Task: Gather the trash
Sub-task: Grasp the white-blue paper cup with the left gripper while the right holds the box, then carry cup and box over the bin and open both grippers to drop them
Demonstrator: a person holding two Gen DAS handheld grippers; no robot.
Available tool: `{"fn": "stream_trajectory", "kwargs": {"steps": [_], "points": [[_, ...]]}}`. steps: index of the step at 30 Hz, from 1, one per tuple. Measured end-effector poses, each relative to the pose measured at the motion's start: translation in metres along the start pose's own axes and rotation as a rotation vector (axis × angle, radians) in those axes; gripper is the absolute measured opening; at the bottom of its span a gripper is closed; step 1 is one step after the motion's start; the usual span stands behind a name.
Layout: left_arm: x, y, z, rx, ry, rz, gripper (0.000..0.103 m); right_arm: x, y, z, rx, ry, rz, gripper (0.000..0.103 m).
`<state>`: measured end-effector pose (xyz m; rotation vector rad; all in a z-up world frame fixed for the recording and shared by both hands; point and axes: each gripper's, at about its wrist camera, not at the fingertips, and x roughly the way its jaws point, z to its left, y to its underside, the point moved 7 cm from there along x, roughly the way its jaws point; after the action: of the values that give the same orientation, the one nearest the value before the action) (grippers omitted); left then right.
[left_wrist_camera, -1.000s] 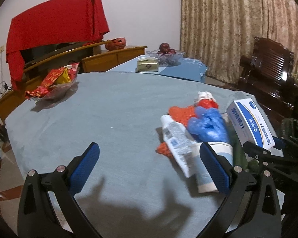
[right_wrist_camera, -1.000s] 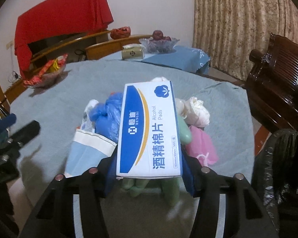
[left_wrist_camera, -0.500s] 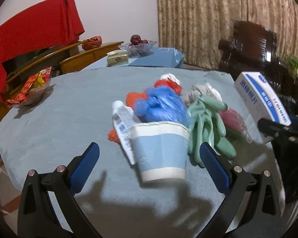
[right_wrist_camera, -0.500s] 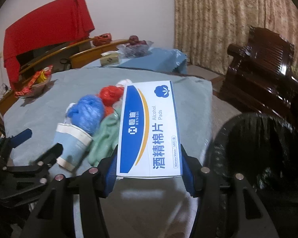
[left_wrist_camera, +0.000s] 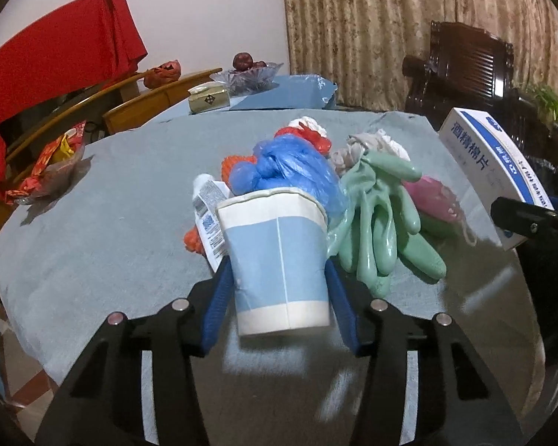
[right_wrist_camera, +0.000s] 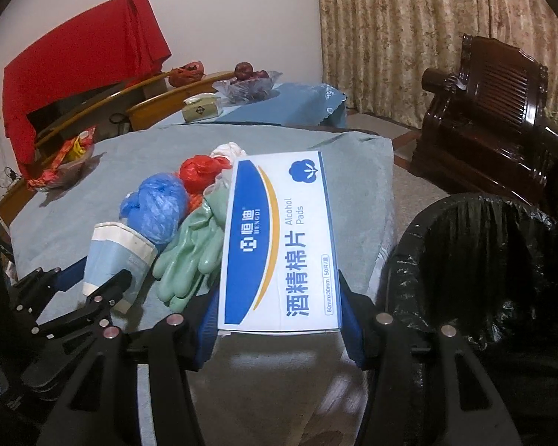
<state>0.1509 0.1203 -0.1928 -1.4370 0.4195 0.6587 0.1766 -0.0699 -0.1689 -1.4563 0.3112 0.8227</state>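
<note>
The left gripper point(left_wrist_camera: 279, 290) has just been closing, and its blue pads now press both sides of the paper cup point(left_wrist_camera: 277, 260), which lies on its side on the grey cloth of the table point(left_wrist_camera: 104, 245) with its rim facing away; the jaws stand about half open around it. Behind the cup at twelve o'clock sits a blue plastic bag point(left_wrist_camera: 290, 167), with red netting point(left_wrist_camera: 238, 163) at eleven, a white tube point(left_wrist_camera: 206, 215) at ten, and green rubber gloves point(left_wrist_camera: 379, 223) at two; a pink wad point(left_wrist_camera: 433, 195) lies beyond the gloves. The right gripper point(right_wrist_camera: 279, 319) clamps the alcohol pad box point(right_wrist_camera: 279, 238) between its pads, jaws about half open; the black-lined bin point(right_wrist_camera: 494, 260) stands at three o'clock of the box, beside the table edge.
</note>
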Motion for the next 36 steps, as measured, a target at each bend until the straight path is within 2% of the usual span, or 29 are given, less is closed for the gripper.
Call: {"fn": "stream_trajectory", "kwargs": {"steps": [6,11,14,24,31,36], "points": [[-0.032,-0.022,-0.002,-0.019,0.020,-0.053,0.048,-0.020,-0.007,-0.008,0.013,0.000,-0.039,0.055],[-0.057,-0.036,-0.027,-0.004,0.084,-0.092,0.048,-0.042,-0.012,-0.024,0.037,0.017,-0.072,0.054],[-0.065,-0.043,-0.052,0.021,0.139,-0.107,0.048,-0.055,-0.013,-0.041,0.063,0.043,-0.086,0.054],[-0.065,-0.064,-0.153,0.116,0.322,-0.130,0.048,-0.096,0.004,-0.131,0.163,0.220,-0.096,0.054],[-0.054,-0.072,-0.235,0.160,0.459,-0.104,0.049,-0.117,0.026,-0.194,0.245,0.331,-0.086,0.055],[-0.043,-0.076,-0.278,0.176,0.523,-0.076,0.050,-0.121,0.037,-0.218,0.276,0.381,-0.077,0.055]]}}
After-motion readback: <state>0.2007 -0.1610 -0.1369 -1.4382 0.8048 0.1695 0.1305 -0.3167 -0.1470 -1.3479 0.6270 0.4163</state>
